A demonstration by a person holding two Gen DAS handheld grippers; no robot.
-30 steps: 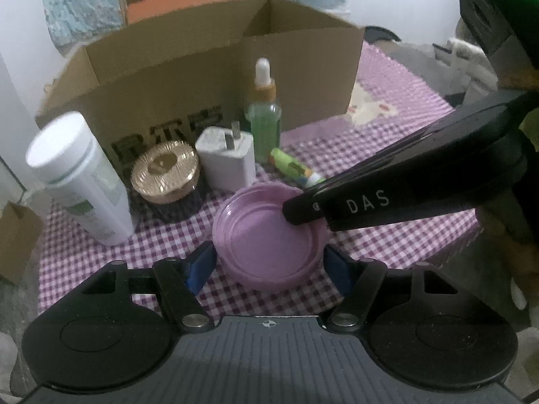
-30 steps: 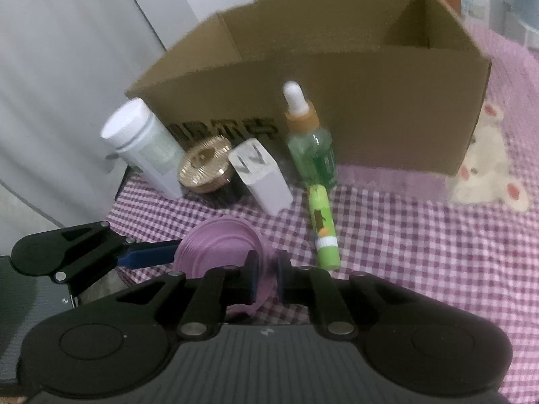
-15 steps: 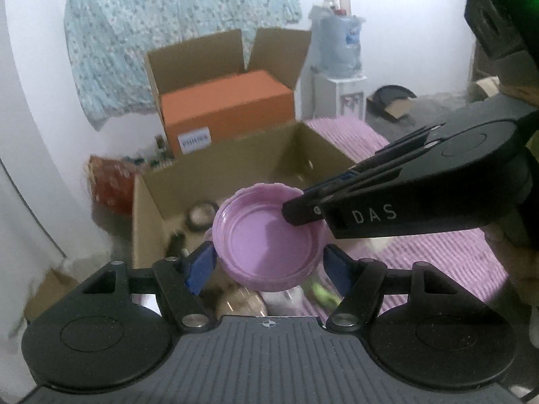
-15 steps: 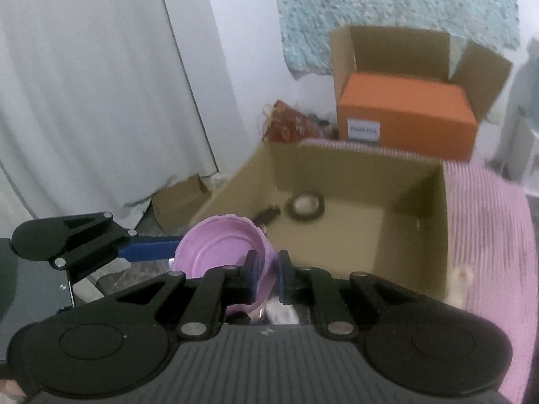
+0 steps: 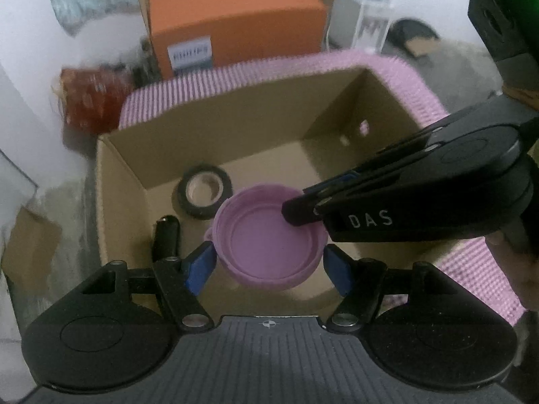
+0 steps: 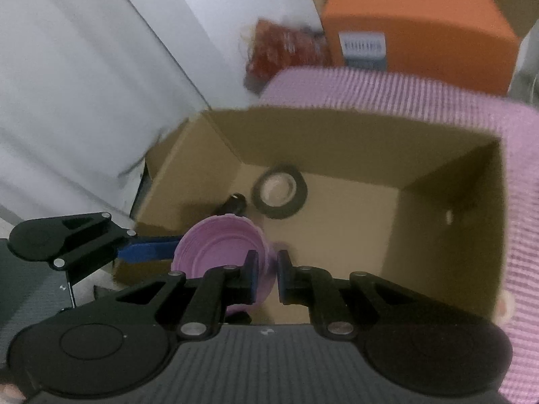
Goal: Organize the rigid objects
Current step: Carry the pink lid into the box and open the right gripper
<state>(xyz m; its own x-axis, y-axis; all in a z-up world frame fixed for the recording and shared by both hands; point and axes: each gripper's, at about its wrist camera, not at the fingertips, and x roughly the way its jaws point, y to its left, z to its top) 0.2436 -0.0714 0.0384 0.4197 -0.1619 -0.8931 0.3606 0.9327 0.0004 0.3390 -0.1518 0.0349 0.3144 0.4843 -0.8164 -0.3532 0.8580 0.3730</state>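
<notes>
Right over the open cardboard box (image 5: 134, 155) hangs a purple lid (image 5: 269, 242), held hollow side up above the box floor and carried by both tools at once. From the left wrist view, the left gripper (image 5: 271, 266) has its blue pads (image 5: 198, 264) on either side of the lid, one against its left rim and one just at its right rim, so the jaws stand fairly wide and appear clamped across the lid's width. The right gripper (image 6: 267, 269) comes in from the right side of that view, its jaws drawn nearly together and pinching the lid's rim wall between them; the right wrist view shows the thin purple edge (image 6: 266, 262) squeezed in the narrow gap. Inside the box, on its floor toward the far wall from the lid, lies a roll of black tape (image 5: 203, 195) flat on its side, and nearer the left wall of the box lies a small dark cylindrical object (image 5: 165, 235), too blurred to name. The box stands on a purple checked cloth (image 5: 471, 262), which shows beyond its far wall and along its right side. Beyond the box, past the cloth's far edge, sits an orange carton (image 5: 235, 17) with a white label, inside a second open cardboard box, and a reddish bag (image 5: 91, 101) lies to the left of that carton. A white curtain (image 6: 84, 101) hangs to the left of the box in the right wrist view.
</notes>
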